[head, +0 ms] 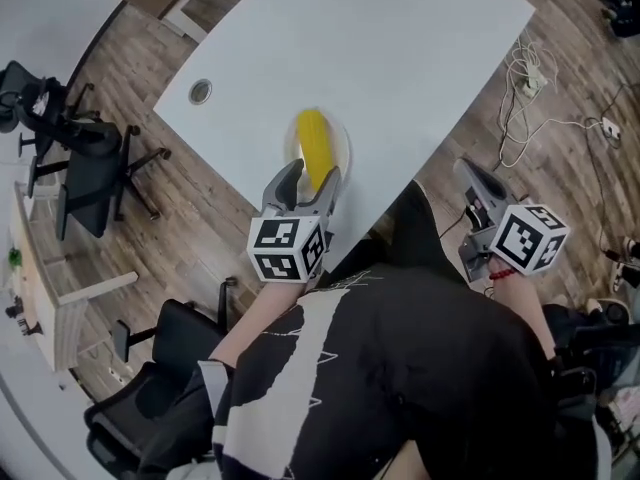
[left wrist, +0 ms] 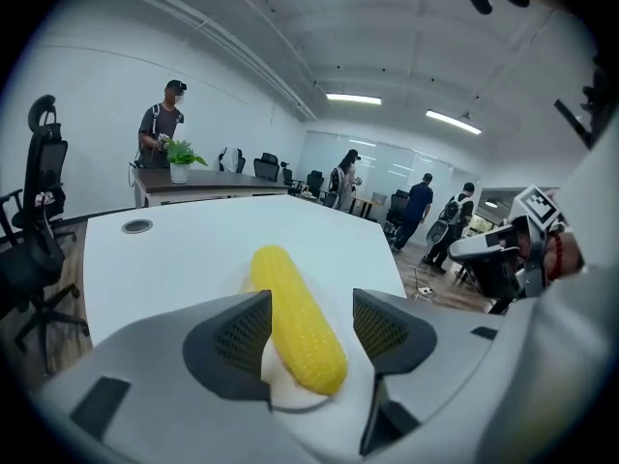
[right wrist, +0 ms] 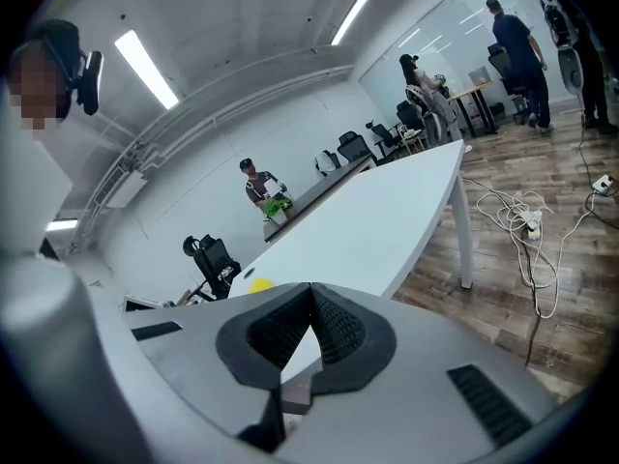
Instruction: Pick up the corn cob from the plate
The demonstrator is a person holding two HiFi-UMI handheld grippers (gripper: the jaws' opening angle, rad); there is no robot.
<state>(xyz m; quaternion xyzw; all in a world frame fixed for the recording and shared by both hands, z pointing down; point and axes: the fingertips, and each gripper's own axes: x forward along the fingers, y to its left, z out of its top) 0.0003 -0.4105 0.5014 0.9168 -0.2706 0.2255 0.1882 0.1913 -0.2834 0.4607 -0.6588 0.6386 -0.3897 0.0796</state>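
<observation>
Looking down from the head view, we see the left gripper [head: 313, 174] held over the near edge of the white table [head: 420, 48], its marker cube [head: 288, 248] facing up at us. The yellow corn cob [head: 313, 148] lies lengthwise on a pale plate [head: 344, 144] that sits near that edge of the table. The gripper's jaws stand apart, one on each side of the cob's near end. In the left gripper view the cob runs away from us between the two dark ribbed pads [left wrist: 240, 334]. The pad on the left of that view sits just beside the cob or barely against it, we cannot tell which. On the other side a clear gap shows, so the cob is straddled, not clamped, and it rests on the plate.

The right gripper [right wrist: 310, 291] hangs off the table, over the wooden floor [head: 560, 188] on the person's right side. In its own view the jaws meet at the tips with nothing between them.

Farther up the table we see a round cable grommet [head: 200, 91]. Black office chairs [head: 90, 158] stand on the left of the head view, and a tangle of white cables [head: 525, 88] lies on the floor to the right.
</observation>
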